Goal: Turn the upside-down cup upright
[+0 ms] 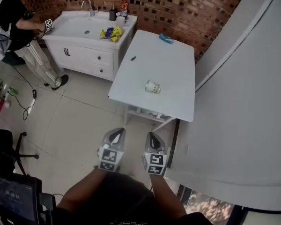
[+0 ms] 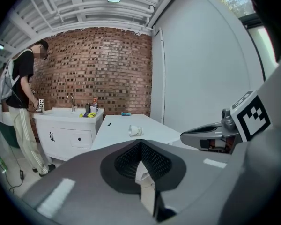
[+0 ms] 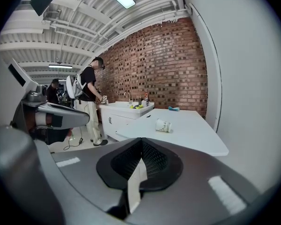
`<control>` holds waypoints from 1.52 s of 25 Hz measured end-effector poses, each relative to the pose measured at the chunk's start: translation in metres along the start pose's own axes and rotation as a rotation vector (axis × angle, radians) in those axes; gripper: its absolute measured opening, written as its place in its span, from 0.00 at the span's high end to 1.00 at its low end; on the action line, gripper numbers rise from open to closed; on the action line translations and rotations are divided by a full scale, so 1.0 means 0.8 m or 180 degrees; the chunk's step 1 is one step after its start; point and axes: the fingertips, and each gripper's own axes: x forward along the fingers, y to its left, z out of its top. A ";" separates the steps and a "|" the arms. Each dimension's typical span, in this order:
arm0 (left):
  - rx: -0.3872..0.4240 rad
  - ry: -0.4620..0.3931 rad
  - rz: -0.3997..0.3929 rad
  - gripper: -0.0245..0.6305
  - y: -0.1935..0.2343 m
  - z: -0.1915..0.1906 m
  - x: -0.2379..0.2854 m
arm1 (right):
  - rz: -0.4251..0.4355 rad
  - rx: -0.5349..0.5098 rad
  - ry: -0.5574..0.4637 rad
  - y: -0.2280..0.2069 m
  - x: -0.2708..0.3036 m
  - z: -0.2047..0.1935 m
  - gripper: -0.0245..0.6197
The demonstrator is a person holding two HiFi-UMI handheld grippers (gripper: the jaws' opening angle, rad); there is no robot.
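Observation:
A white paper cup point(image 1: 152, 86) with green print lies on its side near the front of the white table point(image 1: 178, 64). It also shows in the left gripper view as the cup point(image 2: 135, 131) and in the right gripper view as the cup point(image 3: 163, 125). Both grippers hang over the tiled floor, well short of the table's near edge. My left gripper point(image 1: 117, 134) point(image 2: 140, 144) has its jaws shut with nothing between them. Beside it, my right gripper point(image 1: 153, 137) point(image 3: 140, 142) is likewise shut and empty. Both point toward the table.
A blue object point(image 1: 166, 38) and a small dark item point(image 1: 133, 58) lie farther back on the table. Left of it stands a white sink cabinet point(image 1: 86, 29) with a person point(image 1: 9, 18) at it. A white partition wall point(image 1: 243, 102) runs along the right. An office chair point(image 1: 4, 149) stands at the left.

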 end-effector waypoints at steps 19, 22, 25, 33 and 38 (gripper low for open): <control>0.0115 -0.0056 -0.0264 0.97 0.041 0.036 0.094 | -0.0284 -0.0008 -0.0017 -0.029 0.074 0.049 0.94; 0.0152 -0.0044 -0.0339 0.97 0.054 0.038 0.107 | -0.0377 0.0032 0.0005 -0.032 0.084 0.054 0.94; 0.0162 -0.0036 -0.0401 0.97 0.063 0.038 0.118 | -0.0476 0.0079 0.0036 -0.038 0.087 0.050 0.94; 0.0167 -0.0148 -0.0410 0.97 0.075 0.062 0.138 | -0.0565 0.0050 -0.0013 -0.041 0.092 0.075 0.94; 0.0146 -0.0137 -0.0504 0.97 0.072 0.061 0.135 | -0.0630 0.0061 0.0115 -0.041 0.092 0.061 0.94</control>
